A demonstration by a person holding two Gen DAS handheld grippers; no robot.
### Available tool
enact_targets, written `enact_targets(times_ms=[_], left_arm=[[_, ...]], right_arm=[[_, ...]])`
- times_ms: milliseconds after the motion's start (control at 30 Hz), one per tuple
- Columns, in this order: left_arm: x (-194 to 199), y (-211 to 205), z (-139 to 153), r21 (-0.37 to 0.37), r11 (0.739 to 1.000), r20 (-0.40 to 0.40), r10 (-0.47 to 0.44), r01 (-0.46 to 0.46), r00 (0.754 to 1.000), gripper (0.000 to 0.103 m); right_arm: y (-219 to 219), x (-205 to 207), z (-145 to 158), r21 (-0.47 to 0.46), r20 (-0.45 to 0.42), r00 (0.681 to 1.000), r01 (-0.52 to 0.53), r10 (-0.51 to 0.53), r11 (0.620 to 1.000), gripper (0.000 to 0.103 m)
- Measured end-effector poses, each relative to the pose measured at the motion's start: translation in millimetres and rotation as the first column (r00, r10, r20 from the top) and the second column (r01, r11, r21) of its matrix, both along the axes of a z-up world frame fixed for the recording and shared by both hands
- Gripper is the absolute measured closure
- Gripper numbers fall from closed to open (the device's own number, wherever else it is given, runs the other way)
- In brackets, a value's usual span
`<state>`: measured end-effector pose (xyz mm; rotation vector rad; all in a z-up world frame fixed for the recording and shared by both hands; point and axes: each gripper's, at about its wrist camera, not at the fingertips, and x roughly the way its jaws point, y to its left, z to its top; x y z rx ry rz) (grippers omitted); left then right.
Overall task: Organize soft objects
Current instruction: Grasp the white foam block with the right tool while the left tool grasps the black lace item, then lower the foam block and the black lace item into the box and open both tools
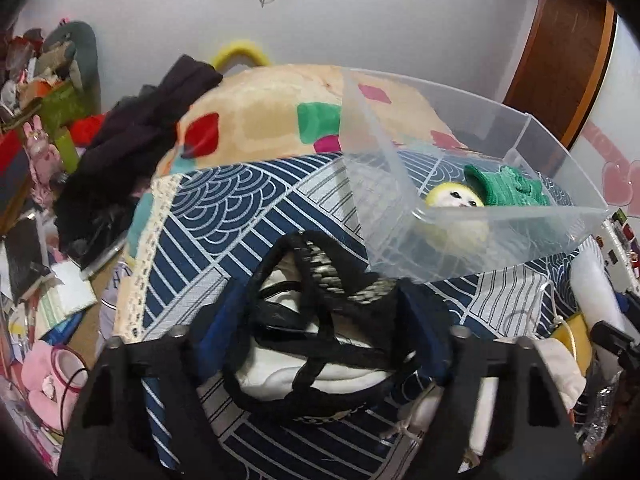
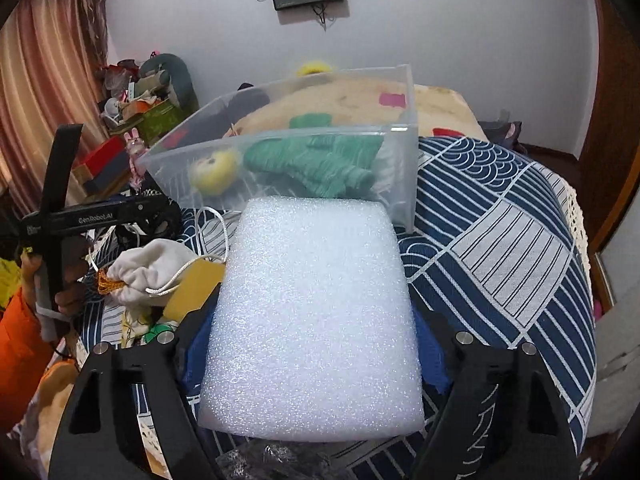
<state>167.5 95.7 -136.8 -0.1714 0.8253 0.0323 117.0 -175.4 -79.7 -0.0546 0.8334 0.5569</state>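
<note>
Left gripper [image 1: 308,344] jaws closed around black-and-white fabric bundle [image 1: 320,360] | right gripper [image 2: 316,344] jaws flanking white foam block [image 2: 316,320], contact unclear | clear plastic bin [image 2: 396,168] just beyond block, blue-patterned bedspread [image 2: 500,240] bare rightward.

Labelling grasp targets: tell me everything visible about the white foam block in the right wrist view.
The white foam block is a thick rectangular slab of bubbly, translucent-white packing foam with rounded corners. It lies flat on the navy-and-white patterned bedspread, between the right gripper's jaws, blue pads at both sides. Its far edge nears the clear plastic bin.
</note>
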Motion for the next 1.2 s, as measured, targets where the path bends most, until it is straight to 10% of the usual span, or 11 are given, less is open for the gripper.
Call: enact_targets(times_ms=[67,267,1200], left_arm=[[-3,-4,2,-0.012,1.0,0.007,-0.025,0.026,1.0,0.068],[-11,-13,6,-0.001,1.0,0.022,-0.011,0.011,1.0,0.079],[-55,-63,139,0.115,0.988,0.377,-0.143,0.107,0.915,0.083]], right_arm=[[-1,-2,3,-0.003,0.021,1.0,0.004,-0.004,1.0,0.024],[-6,-11,15,0.016,0.075,0.997,0.009,-0.01,1.0,0.024],[5,-4,89,0.074,0.338,0.939,0.036,-0.059,0.997,0.024]])
